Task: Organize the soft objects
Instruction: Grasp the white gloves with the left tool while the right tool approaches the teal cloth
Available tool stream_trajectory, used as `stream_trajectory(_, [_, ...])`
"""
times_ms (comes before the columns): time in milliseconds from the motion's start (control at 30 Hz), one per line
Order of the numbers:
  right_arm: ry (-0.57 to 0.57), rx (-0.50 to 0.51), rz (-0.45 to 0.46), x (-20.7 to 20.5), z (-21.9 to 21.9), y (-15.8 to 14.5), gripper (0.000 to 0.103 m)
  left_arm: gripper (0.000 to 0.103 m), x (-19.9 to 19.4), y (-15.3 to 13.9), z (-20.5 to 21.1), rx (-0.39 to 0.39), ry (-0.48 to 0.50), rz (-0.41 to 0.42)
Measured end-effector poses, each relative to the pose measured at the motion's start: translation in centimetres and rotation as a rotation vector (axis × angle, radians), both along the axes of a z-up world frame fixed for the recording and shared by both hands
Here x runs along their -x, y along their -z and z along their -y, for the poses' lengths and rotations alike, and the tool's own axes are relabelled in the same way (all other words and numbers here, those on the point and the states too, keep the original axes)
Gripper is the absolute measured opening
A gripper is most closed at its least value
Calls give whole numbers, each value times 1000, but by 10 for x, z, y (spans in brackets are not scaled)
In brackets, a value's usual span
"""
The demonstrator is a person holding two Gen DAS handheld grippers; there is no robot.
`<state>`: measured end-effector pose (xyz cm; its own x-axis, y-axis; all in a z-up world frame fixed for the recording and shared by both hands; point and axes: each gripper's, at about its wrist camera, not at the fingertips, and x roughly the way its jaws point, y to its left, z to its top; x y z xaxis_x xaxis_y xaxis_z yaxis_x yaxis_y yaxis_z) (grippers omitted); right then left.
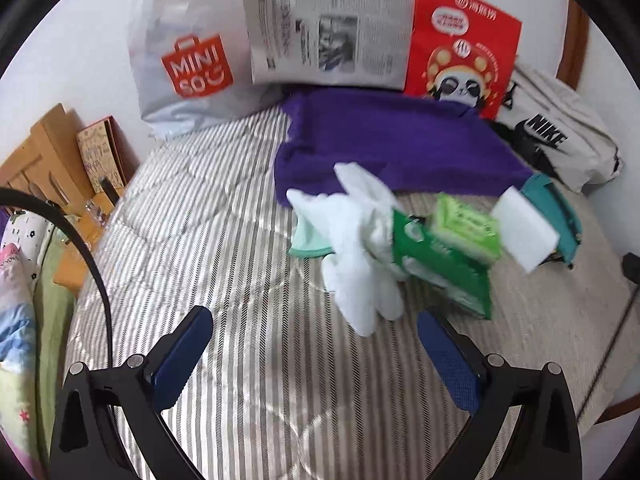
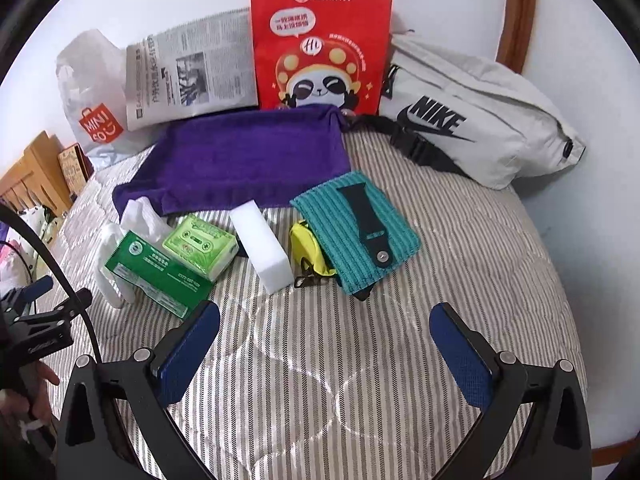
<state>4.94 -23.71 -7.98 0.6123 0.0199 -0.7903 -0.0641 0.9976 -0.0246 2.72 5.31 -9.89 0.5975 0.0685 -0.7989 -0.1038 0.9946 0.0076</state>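
Note:
On the striped bed lie a purple towel point(image 2: 244, 160), white gloves point(image 1: 360, 240), a dark green tissue pack point(image 2: 160, 272), a light green tissue pack point(image 2: 200, 246), a white sponge block point(image 2: 264, 244), a teal knitted cloth point(image 2: 356, 232) with a black watch strap point(image 2: 366, 224) on it, and a small yellow pouch point(image 2: 306, 250). My left gripper point(image 1: 316, 344) hovers open just short of the white gloves, nothing between its fingers. My right gripper point(image 2: 326, 344) is open over bare quilt in front of the sponge block and the teal cloth.
Against the wall stand a white Miniso bag point(image 1: 188, 52), a newspaper point(image 1: 328, 36), a red paper bag point(image 2: 320, 48) and a grey Nike bag point(image 2: 476, 120). A wooden bedside stand point(image 1: 52, 152) and a black cable point(image 1: 80, 248) are at left. Bare quilt point(image 2: 320, 392) fills the foreground.

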Motion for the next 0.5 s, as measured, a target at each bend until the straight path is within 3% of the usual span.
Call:
stream_trajectory(300, [9, 19, -64, -22, 1, 23, 103, 102, -38, 40, -5, -16, 88, -36])
stream_trajectory(400, [19, 28, -85, -30, 3, 31, 103, 97, -51, 43, 1, -68, 131, -13])
stream_trajectory(433, [21, 30, -90, -32, 3, 33, 103, 81, -56, 44, 3, -90, 138, -2])
stream_trajectory(467, [22, 32, -95, -34, 3, 35, 103, 56, -60, 46, 3, -93, 145, -2])
stream_trajectory(500, [23, 35, -100, -37, 4, 37, 103, 47, -62, 47, 1, -80, 152, -2])
